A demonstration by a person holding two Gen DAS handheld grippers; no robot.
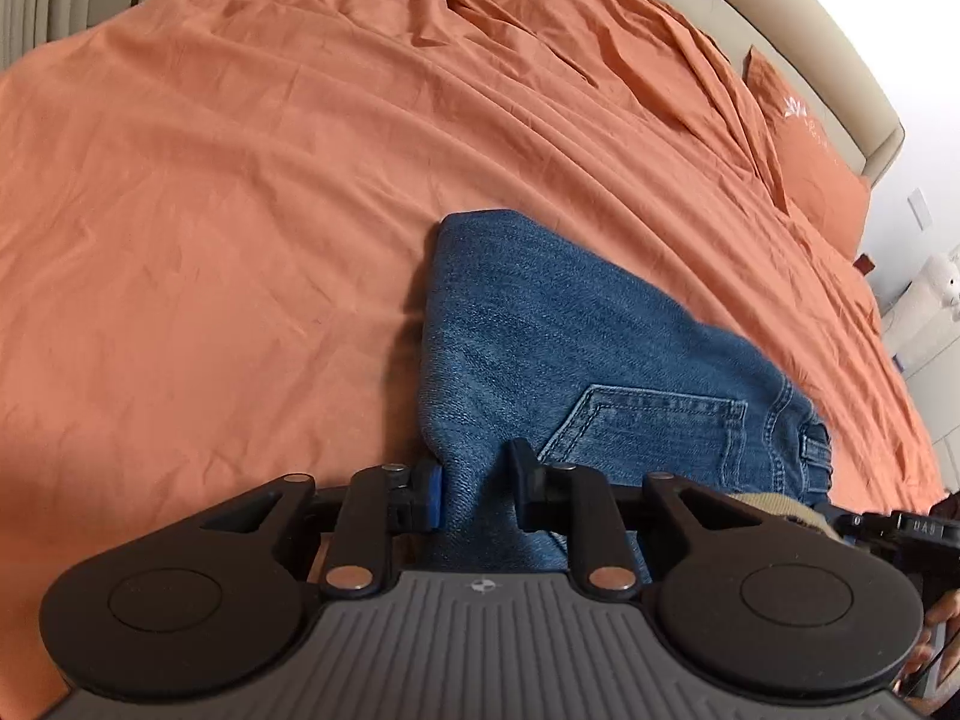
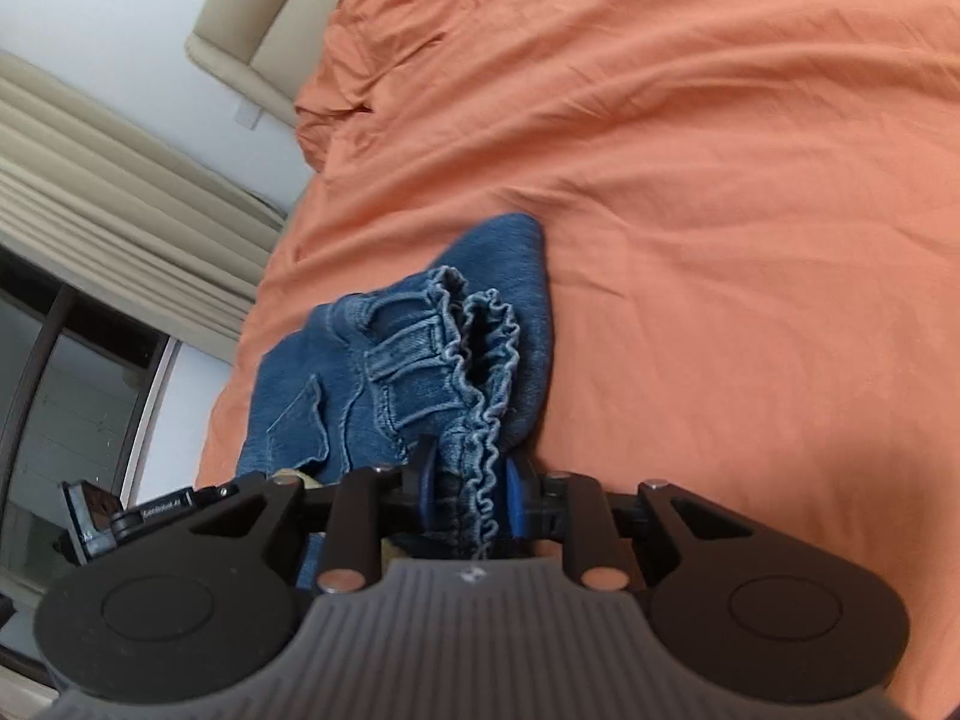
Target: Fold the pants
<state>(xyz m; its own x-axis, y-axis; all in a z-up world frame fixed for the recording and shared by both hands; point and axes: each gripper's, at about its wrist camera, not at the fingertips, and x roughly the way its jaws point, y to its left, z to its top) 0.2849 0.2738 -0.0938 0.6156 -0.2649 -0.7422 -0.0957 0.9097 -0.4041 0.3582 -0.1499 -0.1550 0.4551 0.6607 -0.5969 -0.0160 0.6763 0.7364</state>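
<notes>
Blue denim pants (image 1: 540, 336) lie bunched on the orange bed sheet (image 1: 210, 210), back pocket facing up. My left gripper (image 1: 477, 492) is shut on a fold of the denim at the near edge; the cloth fills the gap between its pads. In the right wrist view the same pants (image 2: 384, 372) show their frilled elastic waistband, which runs down between the blue pads of my right gripper (image 2: 468, 492), shut on it. The other gripper's body shows at each view's edge.
The orange sheet (image 2: 720, 180) covers a wide bed. An orange pillow (image 1: 810, 162) lies at the far right by a beige headboard (image 1: 840, 60). A white plush toy (image 1: 948, 282) sits past the bed. Beige curtains (image 2: 90, 180) and a window stand left.
</notes>
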